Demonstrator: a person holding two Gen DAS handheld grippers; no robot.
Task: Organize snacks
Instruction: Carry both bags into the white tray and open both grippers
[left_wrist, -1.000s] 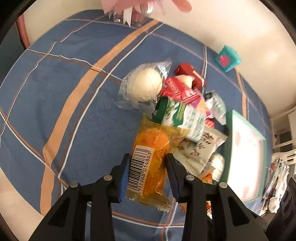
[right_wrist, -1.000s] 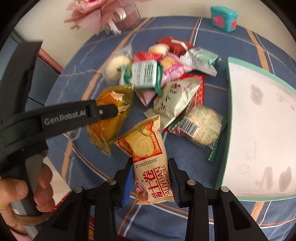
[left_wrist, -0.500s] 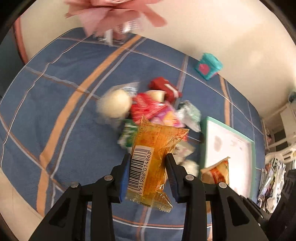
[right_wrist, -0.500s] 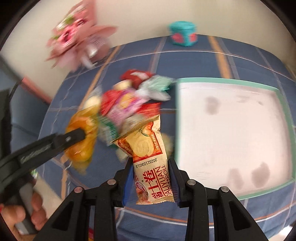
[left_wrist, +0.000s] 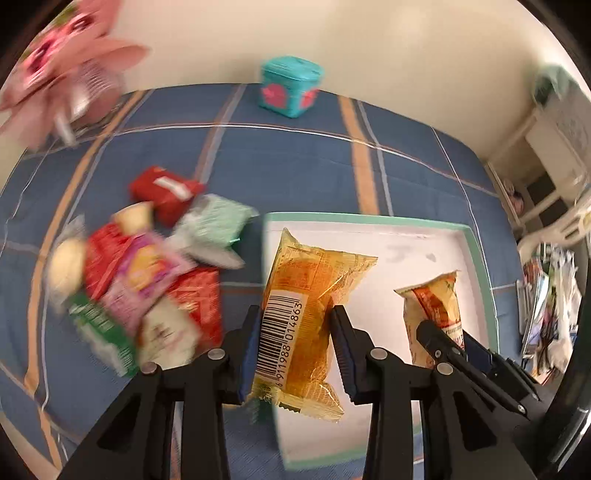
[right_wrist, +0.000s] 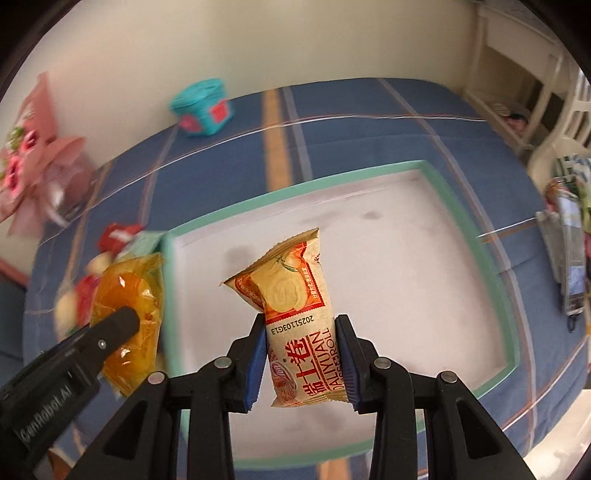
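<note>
Left gripper (left_wrist: 295, 328) clamps barcoded orange packet (left_wrist: 301, 317); right gripper (right_wrist: 301, 349) clamps seemingly "DALIYUAN" egg-roll packet (right_wrist: 295, 317)

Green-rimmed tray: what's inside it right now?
Nothing visible rests in the green-rimmed tray; its white floor shows only faint smudges. The egg-roll packet and orange packet hang above it in the grippers, covering part of the floor.
</note>
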